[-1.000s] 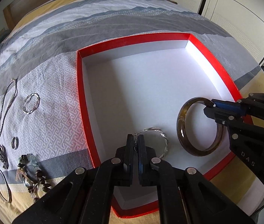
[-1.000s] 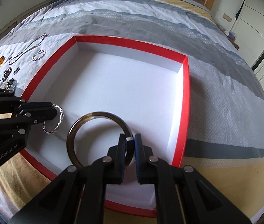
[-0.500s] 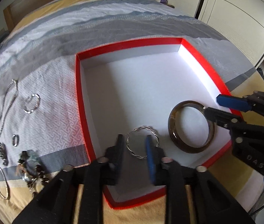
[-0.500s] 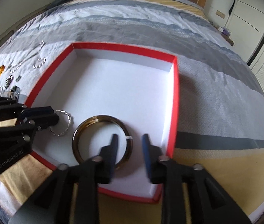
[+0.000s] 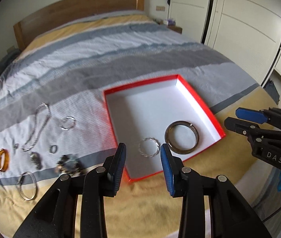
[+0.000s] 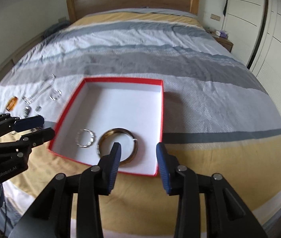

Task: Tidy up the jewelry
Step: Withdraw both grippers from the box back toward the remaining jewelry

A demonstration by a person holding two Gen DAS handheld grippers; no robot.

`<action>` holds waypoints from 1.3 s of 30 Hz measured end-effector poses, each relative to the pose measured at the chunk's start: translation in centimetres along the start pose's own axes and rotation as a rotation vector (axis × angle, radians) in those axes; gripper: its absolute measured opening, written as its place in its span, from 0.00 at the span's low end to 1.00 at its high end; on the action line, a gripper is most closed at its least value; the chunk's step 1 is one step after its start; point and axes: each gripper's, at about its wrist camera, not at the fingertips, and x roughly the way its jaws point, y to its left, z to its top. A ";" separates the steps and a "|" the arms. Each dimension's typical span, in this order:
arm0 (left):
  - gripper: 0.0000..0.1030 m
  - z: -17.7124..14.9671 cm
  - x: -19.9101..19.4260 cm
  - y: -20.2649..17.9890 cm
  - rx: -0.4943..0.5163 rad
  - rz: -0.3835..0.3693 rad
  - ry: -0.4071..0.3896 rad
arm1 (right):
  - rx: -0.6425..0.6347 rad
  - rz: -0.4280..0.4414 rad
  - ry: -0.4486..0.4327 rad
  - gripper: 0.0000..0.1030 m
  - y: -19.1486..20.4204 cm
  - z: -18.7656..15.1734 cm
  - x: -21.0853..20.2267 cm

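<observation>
**Both grippers wide and empty above the red box**

The left gripper (image 5: 142,156) hangs with its jaws spread wide, gripping nothing; the right gripper (image 6: 138,156) is equally wide and empty. At 12 o'clock from the left fingertips, a twisted silver bangle (image 5: 148,147) lies inside the red box (image 5: 200,101). Just beside it, at 3 o'clock, rests a dark brown bangle (image 5: 181,137). At 9 o'clock from the box, more jewelry lies on the striped bedspread (image 5: 100,45): a silver chain (image 5: 36,127), an amber bangle (image 5: 3,160).
</observation>
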 end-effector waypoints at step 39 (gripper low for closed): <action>0.63 -14.2 -23.7 9.9 -0.165 0.286 -0.254 | -0.134 0.175 -0.186 0.56 19.3 -4.3 -15.1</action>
